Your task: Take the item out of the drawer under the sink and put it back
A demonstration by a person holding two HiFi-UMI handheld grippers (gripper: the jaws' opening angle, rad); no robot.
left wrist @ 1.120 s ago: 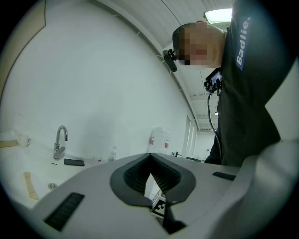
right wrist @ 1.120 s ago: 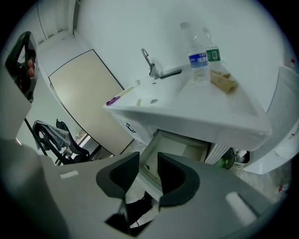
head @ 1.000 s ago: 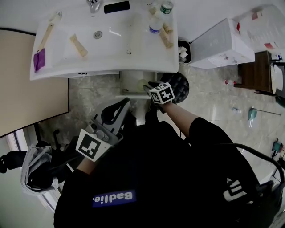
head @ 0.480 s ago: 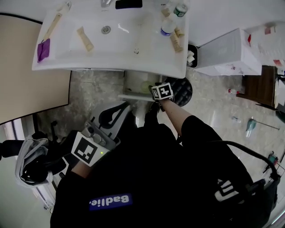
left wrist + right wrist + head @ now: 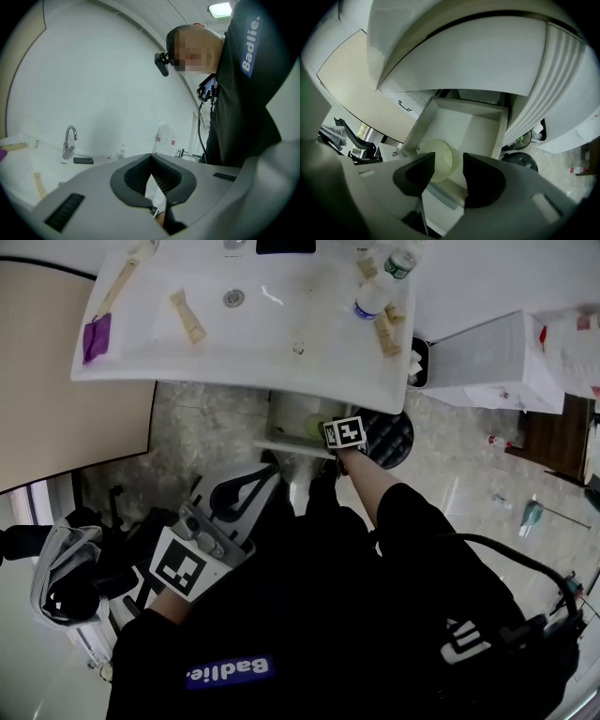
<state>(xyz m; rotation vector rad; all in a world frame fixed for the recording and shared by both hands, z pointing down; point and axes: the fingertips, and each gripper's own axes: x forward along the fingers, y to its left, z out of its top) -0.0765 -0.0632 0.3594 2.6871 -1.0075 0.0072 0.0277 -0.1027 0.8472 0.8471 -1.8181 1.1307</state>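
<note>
Now the left gripper (image 5: 151, 157) is shut on nothing. The black shirt (image 5: 328, 615) says "Badlie." The right gripper (image 5: 448, 160) has just been opening its jaws wide, empty. Just past them a pale yellow round tub (image 5: 442, 153) sits in the open drawer (image 5: 461, 123).

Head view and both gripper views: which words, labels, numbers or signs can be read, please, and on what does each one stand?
"Badlie." on the blue patch of the person's black shirt; it also shows in the left gripper view.
Labels of the bottles on the sink top: too small to read.
Red labels on the white bottle in the left gripper view: blurred.
Marker cube: black and white squares only, no letters.
Right gripper view: no readable text.
</note>
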